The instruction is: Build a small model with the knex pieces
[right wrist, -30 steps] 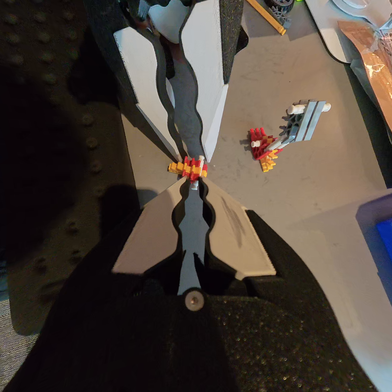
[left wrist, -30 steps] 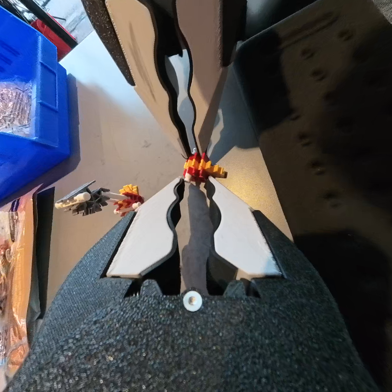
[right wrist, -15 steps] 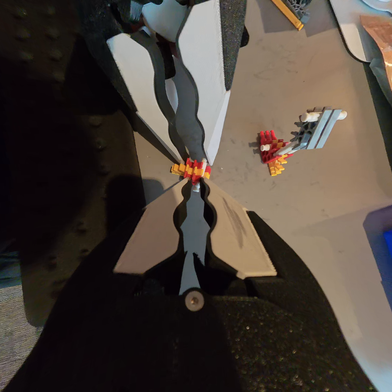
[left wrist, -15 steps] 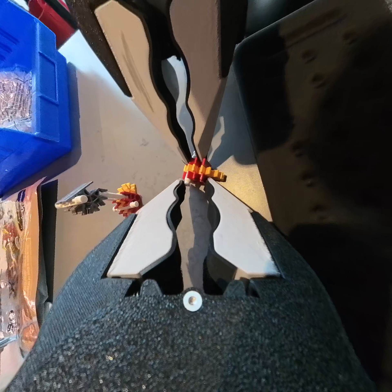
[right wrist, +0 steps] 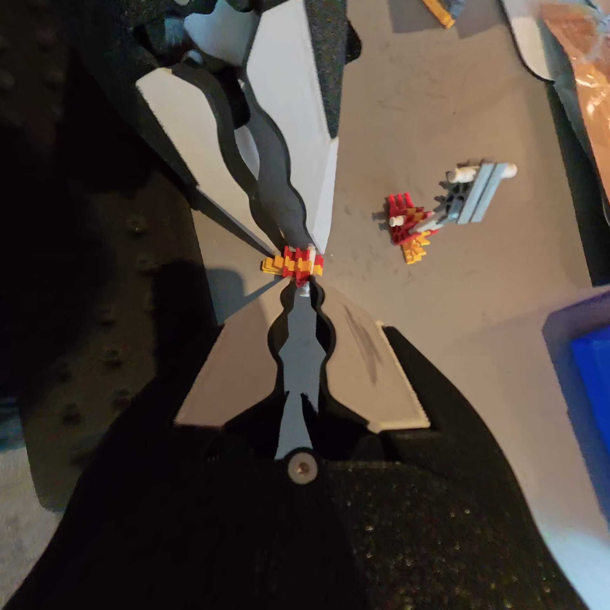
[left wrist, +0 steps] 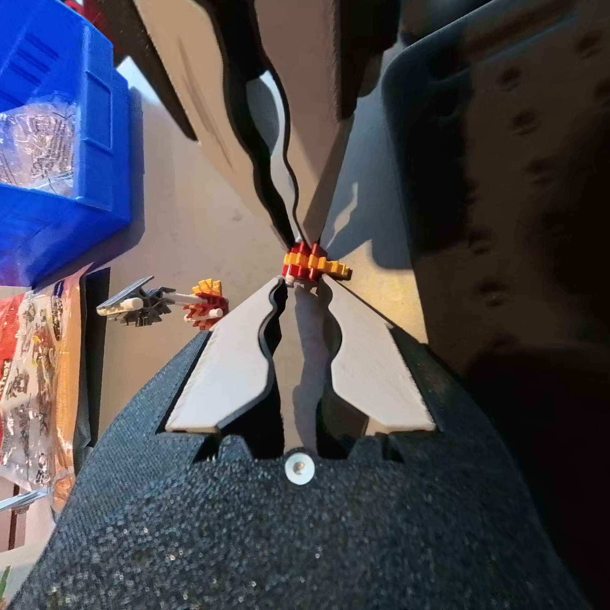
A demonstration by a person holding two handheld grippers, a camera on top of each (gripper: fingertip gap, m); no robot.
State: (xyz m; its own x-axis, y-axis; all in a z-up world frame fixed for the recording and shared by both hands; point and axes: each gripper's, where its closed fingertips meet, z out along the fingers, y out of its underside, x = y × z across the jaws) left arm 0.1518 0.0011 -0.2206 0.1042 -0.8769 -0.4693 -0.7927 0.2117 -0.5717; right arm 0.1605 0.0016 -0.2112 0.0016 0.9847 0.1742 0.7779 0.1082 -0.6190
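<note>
Both grippers — left gripper point(left wrist: 302, 280), right gripper point(right wrist: 302, 285) — pinch red-and-yellow connector cluster point(left wrist: 312, 262); rod seemingly hidden.

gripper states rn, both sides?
Left gripper: shut on the red-and-yellow connector cluster.
Right gripper: shut on the same cluster, from the opposite side.

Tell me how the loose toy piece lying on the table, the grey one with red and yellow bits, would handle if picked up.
The toy piece looks like light snap-together plastic, probably stiff. Its thin white rods may pull apart under a hard squeeze. Its lopsided shape suggests it won't roll.
</note>
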